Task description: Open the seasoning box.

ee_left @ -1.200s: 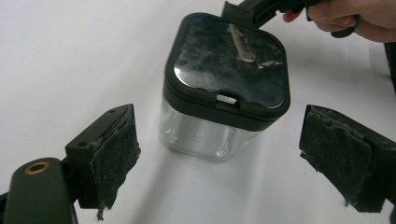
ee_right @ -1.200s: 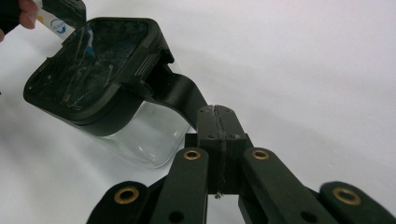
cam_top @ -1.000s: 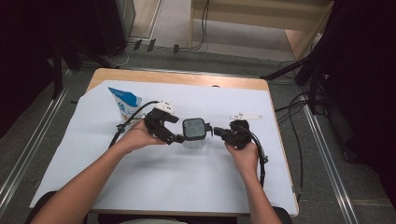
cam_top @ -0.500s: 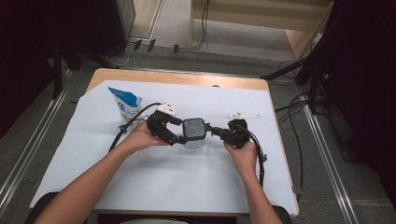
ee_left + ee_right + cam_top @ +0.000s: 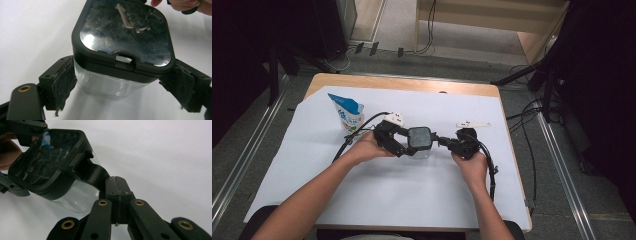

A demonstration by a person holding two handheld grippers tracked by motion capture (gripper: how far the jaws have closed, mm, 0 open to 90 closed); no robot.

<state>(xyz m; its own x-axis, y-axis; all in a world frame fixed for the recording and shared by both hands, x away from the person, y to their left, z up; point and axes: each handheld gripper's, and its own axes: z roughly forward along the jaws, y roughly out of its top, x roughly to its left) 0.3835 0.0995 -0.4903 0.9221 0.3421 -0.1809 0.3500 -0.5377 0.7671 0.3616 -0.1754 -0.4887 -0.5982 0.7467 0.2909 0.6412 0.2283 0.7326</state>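
Observation:
A clear container [image 5: 419,150] with a dark glossy lid [image 5: 419,138] stands mid-table on the white sheet. My left gripper [image 5: 409,145] comes from the left and is shut on it. In the left gripper view its pads [image 5: 63,82] press both sides of the clear body [image 5: 105,86], just under the lid [image 5: 125,30]. My right gripper [image 5: 441,142] comes from the right with its jaws together. In the right gripper view, the right gripper [image 5: 116,181] has its tips against the black latch tab [image 5: 92,173] that sticks out from the lid [image 5: 47,157].
A blue and white pouch [image 5: 347,114] stands upright at the back left of the white sheet [image 5: 412,200]. A small white strip [image 5: 473,124] lies behind my right gripper. Cables trail from both grippers. Beyond the table's edges [image 5: 517,200] lies floor with cables.

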